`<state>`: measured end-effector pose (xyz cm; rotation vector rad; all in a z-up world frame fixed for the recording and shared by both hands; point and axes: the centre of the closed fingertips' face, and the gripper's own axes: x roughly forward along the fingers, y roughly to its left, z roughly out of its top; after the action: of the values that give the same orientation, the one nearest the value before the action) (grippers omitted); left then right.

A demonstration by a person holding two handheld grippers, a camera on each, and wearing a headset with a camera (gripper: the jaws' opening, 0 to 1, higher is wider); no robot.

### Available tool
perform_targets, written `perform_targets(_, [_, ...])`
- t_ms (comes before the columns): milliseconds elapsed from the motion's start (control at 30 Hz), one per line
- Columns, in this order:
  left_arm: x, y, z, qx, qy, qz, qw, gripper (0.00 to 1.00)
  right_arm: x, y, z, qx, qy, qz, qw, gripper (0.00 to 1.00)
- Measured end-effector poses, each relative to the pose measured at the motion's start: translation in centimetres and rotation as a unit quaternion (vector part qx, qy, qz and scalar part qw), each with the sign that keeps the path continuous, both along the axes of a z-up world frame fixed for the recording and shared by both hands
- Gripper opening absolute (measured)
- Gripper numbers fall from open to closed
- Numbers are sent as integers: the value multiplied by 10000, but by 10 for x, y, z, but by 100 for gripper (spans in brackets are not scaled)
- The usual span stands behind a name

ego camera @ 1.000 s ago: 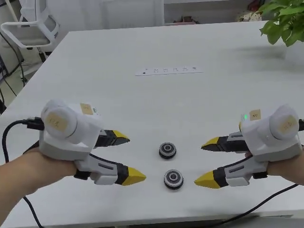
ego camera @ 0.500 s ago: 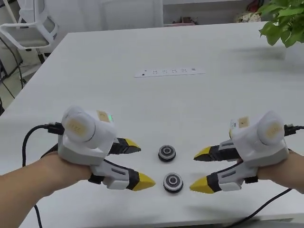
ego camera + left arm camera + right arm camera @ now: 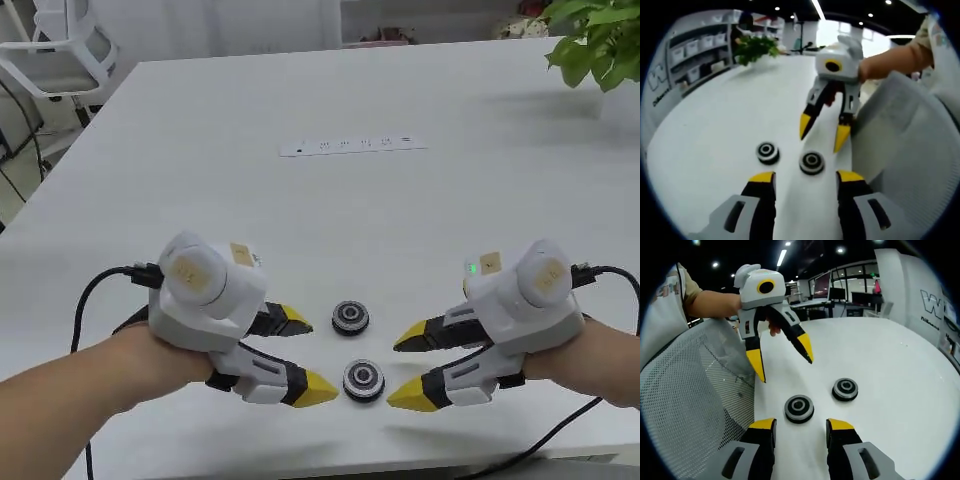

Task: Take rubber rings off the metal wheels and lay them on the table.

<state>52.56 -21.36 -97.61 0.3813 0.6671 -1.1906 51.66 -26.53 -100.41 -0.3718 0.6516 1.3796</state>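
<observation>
Both grippers have drawn in toward the near wheel (image 3: 364, 380), which lies flat on the table (image 3: 400, 220) just in front of the far wheel (image 3: 350, 317). Flanking it, the left gripper (image 3: 315, 358) and right gripper (image 3: 398, 370) point inward, jaws apart and empty.

The left gripper (image 3: 312, 357) and the right gripper (image 3: 396, 370) share a rounded white housing, each with a small tan label (image 3: 240, 253) on top and a tan sticker (image 3: 188, 272) on its round end cap, and two grey-and-black jaws ending in pointed yellow tips (image 3: 322, 392). A green light (image 3: 469, 268) glows on the right housing, and a black cable (image 3: 98, 292) leaves the back of each. The person wears a pale beige short sleeve (image 3: 926, 39)
</observation>
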Motion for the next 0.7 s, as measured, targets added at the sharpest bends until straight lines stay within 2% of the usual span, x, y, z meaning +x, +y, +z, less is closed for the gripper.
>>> perform_targets(300, [-1,-12,-6,-74,85,-39,9999,45,0,5,-4,56,88,30,9999,33])
perform_targets(533, [-1,-19,-10,-264,276,133,9992,40,-4,9,-10,65,131,65,9999,30])
perform_targets(700, [-4,-25,-12,-275,271,100,9992,35,-5,9,-12,59,134,89,9999,26])
